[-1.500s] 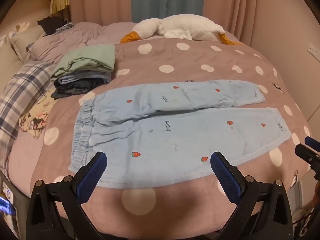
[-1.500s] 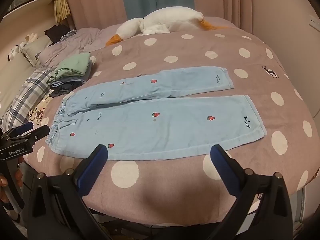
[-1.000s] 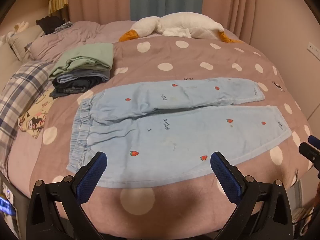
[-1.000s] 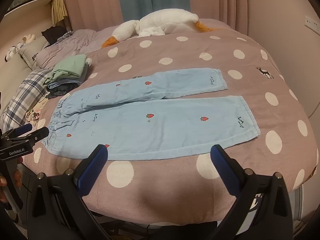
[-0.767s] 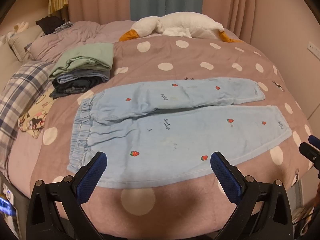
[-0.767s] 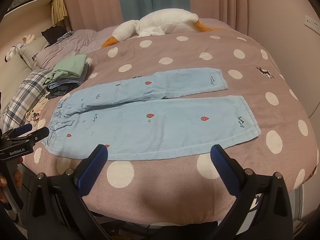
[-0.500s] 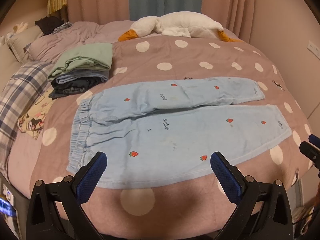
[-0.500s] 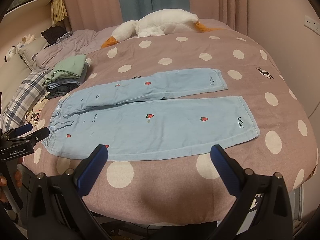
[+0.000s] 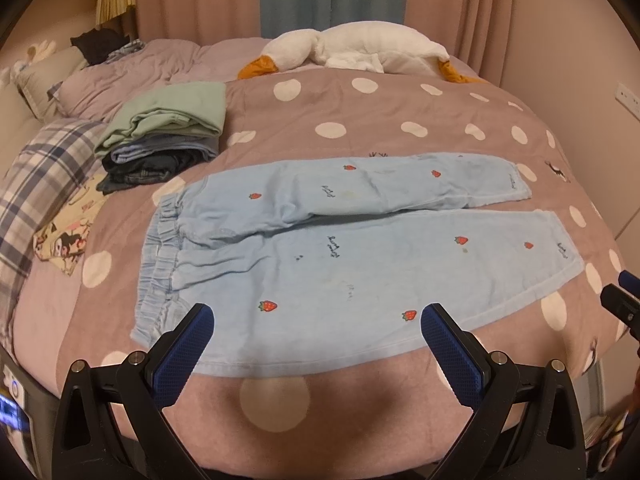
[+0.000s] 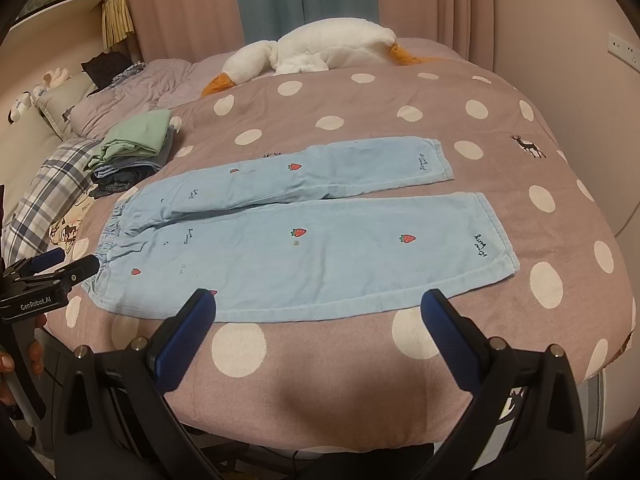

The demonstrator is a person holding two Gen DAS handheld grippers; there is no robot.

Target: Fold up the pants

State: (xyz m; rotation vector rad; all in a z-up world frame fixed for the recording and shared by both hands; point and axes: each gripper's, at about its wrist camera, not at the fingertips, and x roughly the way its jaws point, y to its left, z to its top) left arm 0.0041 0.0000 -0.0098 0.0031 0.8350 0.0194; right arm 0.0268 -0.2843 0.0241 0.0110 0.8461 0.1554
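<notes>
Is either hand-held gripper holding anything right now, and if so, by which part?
Nothing is held. The left hand-held gripper and right hand-held gripper are both open, short of the pants, which lie flat on the bed.

The left gripper (image 10: 60, 266) is cut off by the frame edge.

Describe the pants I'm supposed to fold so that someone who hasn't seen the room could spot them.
On the mauve polka-dot bedspread, look in the middle, in front of the white plush goose. The light blue strawberry-print pants lie spread flat there, unlike the stack of folded clothes beside them.
</notes>
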